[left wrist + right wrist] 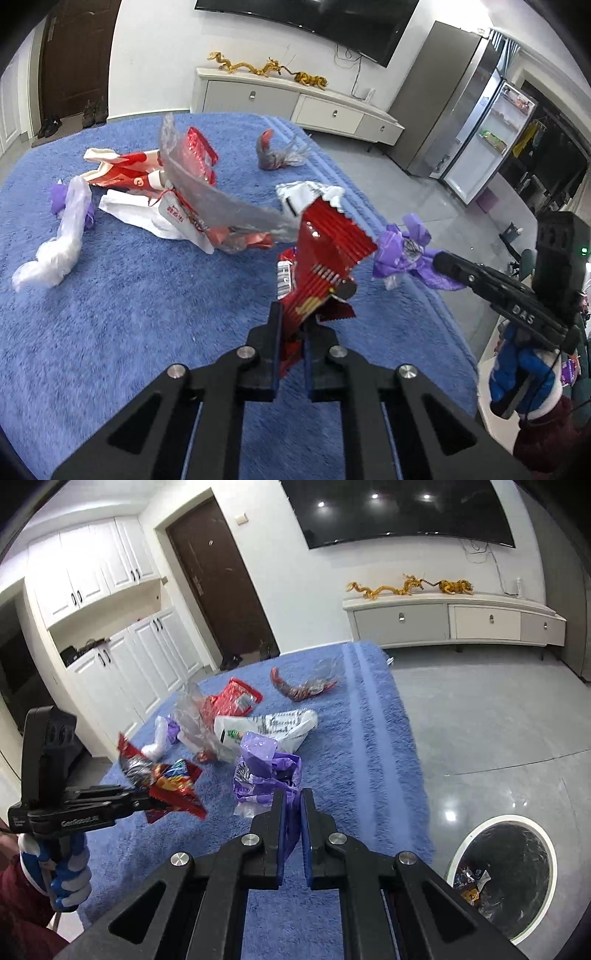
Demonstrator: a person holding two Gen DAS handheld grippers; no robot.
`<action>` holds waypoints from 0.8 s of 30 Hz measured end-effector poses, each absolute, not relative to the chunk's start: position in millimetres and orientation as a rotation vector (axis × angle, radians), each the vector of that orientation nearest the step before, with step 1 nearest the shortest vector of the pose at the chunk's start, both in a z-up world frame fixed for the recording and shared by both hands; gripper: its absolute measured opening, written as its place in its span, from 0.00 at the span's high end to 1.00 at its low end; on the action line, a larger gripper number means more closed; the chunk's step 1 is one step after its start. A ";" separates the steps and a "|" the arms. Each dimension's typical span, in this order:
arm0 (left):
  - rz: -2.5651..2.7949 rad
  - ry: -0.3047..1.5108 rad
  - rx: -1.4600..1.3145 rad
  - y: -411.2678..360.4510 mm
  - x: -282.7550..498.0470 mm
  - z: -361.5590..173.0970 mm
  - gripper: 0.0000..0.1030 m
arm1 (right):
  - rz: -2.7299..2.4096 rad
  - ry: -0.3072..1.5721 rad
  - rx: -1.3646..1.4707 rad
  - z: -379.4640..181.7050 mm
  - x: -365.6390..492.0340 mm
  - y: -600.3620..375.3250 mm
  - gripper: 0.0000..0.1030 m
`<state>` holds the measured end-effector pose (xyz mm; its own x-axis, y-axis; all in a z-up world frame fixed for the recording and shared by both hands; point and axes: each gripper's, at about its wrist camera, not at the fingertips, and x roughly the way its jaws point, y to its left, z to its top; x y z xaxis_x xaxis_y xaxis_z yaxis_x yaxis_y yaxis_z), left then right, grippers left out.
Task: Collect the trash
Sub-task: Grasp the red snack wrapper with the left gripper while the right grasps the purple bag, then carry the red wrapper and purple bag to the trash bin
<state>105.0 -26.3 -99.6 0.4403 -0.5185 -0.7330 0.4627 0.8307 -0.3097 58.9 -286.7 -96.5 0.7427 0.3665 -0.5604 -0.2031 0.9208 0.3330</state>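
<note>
My left gripper is shut on a red foil snack wrapper and holds it above the blue carpet. My right gripper is shut on a crumpled purple plastic bag, also lifted. The right gripper with the purple bag shows at the right of the left wrist view. The left gripper with the red wrapper shows at the left of the right wrist view. More trash lies on the carpet: a red and white bag, a clear plastic sheet, a white bag.
A round white bin with a black liner and some trash inside stands on the grey floor at lower right. A white TV cabinet lines the far wall. A twisted red and clear wrapper lies far on the carpet.
</note>
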 end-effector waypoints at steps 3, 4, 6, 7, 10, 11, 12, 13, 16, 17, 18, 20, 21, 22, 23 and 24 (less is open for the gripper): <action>-0.638 0.917 -0.072 -32.3 100.5 -87.5 0.92 | 0.304 0.634 0.284 -91.3 53.7 -296.4 0.93; -0.649 0.910 -0.072 -34.1 98.0 -83.2 0.92 | 0.297 0.623 0.289 -89.3 52.5 -300.1 0.93; -0.672 0.896 -0.068 -43.7 98.0 -74.9 0.92 | 0.281 0.604 0.296 -86.5 50.7 -308.0 0.93; -0.687 0.889 -0.061 -50.1 98.4 -70.8 0.92 | 0.272 0.596 0.303 -85.5 49.7 -312.7 0.93; -0.733 0.882 -0.033 -74.4 102.9 -64.2 0.92 | 0.225 0.577 0.326 -85.1 48.0 -330.9 0.93; -0.755 0.886 -0.019 -86.6 105.7 -63.7 0.92 | 0.203 0.575 0.336 -86.6 47.6 -338.3 0.93; -0.774 0.889 -0.002 -98.4 108.0 -64.2 0.92 | 0.174 0.574 0.348 -89.1 46.9 -346.6 0.93; -0.788 0.891 0.014 -109.7 110.8 -65.2 0.92 | 0.145 0.575 0.358 -91.9 46.4 -354.2 0.93; -0.846 0.905 0.081 -151.9 115.8 -73.1 0.92 | 0.035 0.596 0.405 -108.9 43.0 -386.6 0.93; -0.866 0.915 0.096 -166.6 116.8 -77.2 0.92 | -0.008 0.610 0.420 -117.6 41.0 -398.0 0.93; -0.888 0.924 0.114 -182.3 117.9 -80.8 0.92 | -0.061 0.632 0.429 -127.8 38.6 -410.0 0.93; -0.929 0.937 0.156 -216.4 119.9 -87.7 0.92 | -0.160 0.682 0.454 -150.0 34.0 -433.8 0.93; -0.941 0.944 0.173 -229.0 119.4 -91.6 0.92 | -0.196 0.702 0.465 -159.3 31.2 -443.8 0.93; -0.957 0.957 0.186 -244.3 121.1 -95.6 0.92 | -0.237 0.726 0.473 -169.3 28.2 -452.8 0.93; -0.970 0.968 0.196 -257.2 122.3 -98.9 0.92 | -0.277 0.751 0.485 -180.5 24.9 -462.4 0.93; -0.985 0.982 0.214 -275.3 124.3 -104.1 0.92 | -0.309 0.774 0.506 -191.7 22.0 -471.9 0.93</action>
<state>124.3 -275.3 -104.1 0.1823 -0.6021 -0.7773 0.7794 0.5704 -0.2591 22.0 -471.9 -191.7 0.6796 -0.0815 -0.7290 0.4431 0.8377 0.3193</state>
